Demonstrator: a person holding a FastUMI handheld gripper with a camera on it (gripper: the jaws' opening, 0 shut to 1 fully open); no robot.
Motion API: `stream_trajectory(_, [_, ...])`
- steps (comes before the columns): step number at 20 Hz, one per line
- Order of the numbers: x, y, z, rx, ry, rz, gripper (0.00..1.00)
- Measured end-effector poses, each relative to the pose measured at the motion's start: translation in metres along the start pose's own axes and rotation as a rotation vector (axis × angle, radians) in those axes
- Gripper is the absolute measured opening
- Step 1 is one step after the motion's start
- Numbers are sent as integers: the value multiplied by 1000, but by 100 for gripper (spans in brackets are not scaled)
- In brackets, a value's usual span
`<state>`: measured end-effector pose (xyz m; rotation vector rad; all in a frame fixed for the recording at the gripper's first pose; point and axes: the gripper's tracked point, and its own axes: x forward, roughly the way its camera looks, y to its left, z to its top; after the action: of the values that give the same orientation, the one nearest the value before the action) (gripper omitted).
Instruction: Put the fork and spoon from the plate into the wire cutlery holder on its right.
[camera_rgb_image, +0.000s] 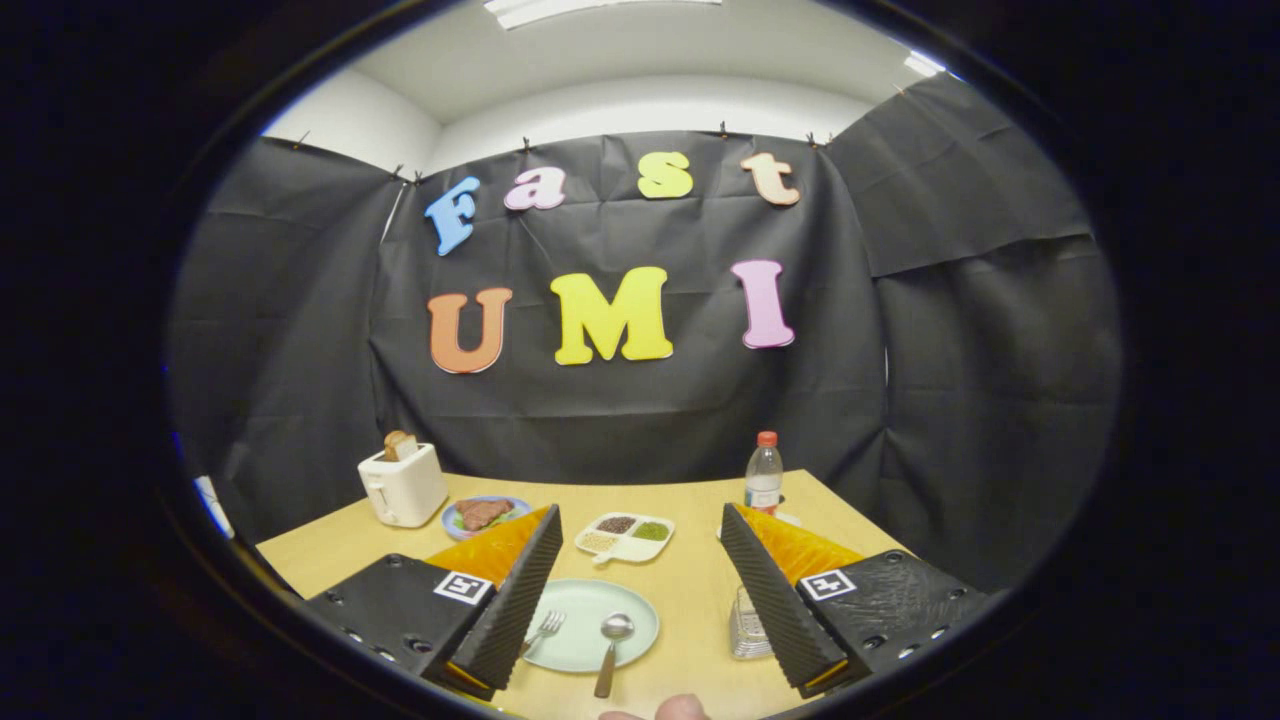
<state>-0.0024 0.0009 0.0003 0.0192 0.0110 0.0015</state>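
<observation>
We see our gripper (640, 590) with fingers spread wide, holding nothing, above the table (700, 610). Between them lies the plate (585, 600) bearing fork (545, 630) and spoon (610, 640). The wire holder (745, 625) sits at the plate's three o'clock, partly behind one finger.

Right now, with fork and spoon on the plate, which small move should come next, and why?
Probably lower the hand-held gripper toward the spoon. Its fingers stand open, holding nothing, above the table. The spoon lies between them on the plate, beside the fork; the wire cutlery holder waits on the right.
</observation>
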Motion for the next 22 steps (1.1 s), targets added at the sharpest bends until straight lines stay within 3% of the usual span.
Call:
stream_trajectory(11, [-2,3,-3,23,28,12,96])
stream_trajectory(18, [1,4,5,-56,45,7,96])
stream_trajectory(22, [11,7,-8,-101,145,27,95])
